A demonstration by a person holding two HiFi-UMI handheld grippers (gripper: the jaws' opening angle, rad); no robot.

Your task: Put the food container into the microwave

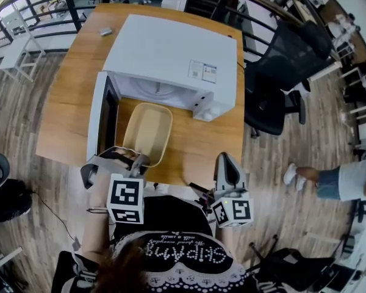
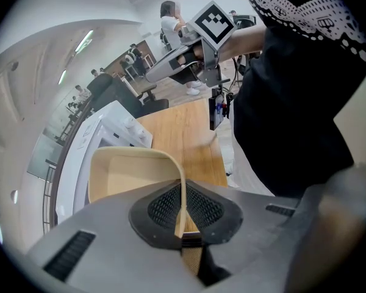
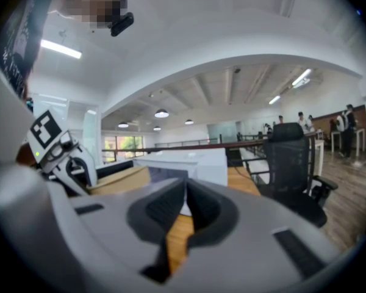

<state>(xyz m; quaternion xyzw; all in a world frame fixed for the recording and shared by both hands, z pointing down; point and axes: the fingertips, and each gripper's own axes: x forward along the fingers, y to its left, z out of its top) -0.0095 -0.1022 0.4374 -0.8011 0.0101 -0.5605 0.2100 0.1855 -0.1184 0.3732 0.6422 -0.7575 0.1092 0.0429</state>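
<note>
**A:** Status on the left gripper (image 1: 134,159)?

**B:** It's clamped. In the left gripper view both pads of the left gripper (image 2: 182,221) are pinched on the near rim of the food container (image 2: 128,176), with the thin wall sandwiched between them. The container is beige, open-topped and looks empty.

**A:** Where's the container?

**B:** Head view, centre-left of the frame. The food container (image 1: 147,130) is over the wooden table (image 1: 207,145), directly in front of the microwave (image 1: 171,60). Its far end is just at the mouth of the cavity and the rest is outside. I can't tell whether it's resting on the table or lifted.

**A:** Door?

**B:** The microwave door (image 1: 100,124) is swung open to the left of the container. The control panel is on the right end of the microwave.

**A:** Right gripper?

**B:** The right gripper (image 1: 229,163) is in the lower right of centre, at the near table edge, well apart from the container. In its own view the right gripper (image 3: 184,203) has its pads all but together, with only a thin slit between them and nothing held. It points across the table toward the microwave (image 3: 189,163).

**A:** Anything else in the frame?

**B:** There's a black office chair (image 1: 274,84) to the right of the table, and a small grey object (image 1: 105,32) on the table's far left corner. A person's legs (image 1: 317,179) show at the right edge.
</note>
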